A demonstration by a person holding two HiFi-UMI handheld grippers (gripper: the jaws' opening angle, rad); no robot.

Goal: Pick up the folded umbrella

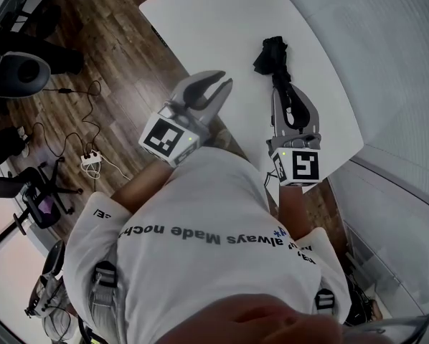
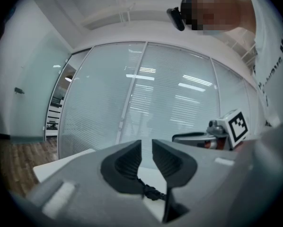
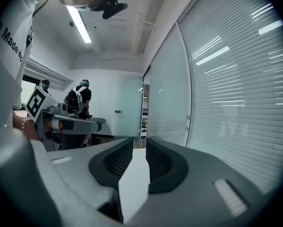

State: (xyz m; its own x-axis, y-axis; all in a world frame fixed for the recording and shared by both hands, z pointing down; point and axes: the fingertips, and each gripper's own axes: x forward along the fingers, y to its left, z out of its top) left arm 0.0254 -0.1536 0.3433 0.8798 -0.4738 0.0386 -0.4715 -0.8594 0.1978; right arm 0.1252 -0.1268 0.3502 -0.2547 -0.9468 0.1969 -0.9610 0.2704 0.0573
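Note:
The folded black umbrella (image 1: 274, 54) lies on the white table (image 1: 222, 20) near its right edge. My right gripper (image 1: 286, 95) hovers over the umbrella's near end, pointing along it. Its jaws stand a narrow gap apart (image 3: 139, 145), with only the white tabletop (image 3: 134, 183) showing between them; the umbrella is hidden in this view. My left gripper (image 1: 216, 84) hangs over the table's near edge, to the left of the umbrella. Its pads are also slightly apart (image 2: 146, 145) and hold nothing. Each gripper view shows the other gripper (image 2: 212, 135) (image 3: 80, 123) off to the side.
A glass wall with blinds (image 1: 408, 63) runs close behind the table's right side. Office chairs (image 1: 21, 70) and a power strip with cables (image 1: 92, 162) sit on the wood floor at left. People (image 3: 82, 96) stand far back in the room.

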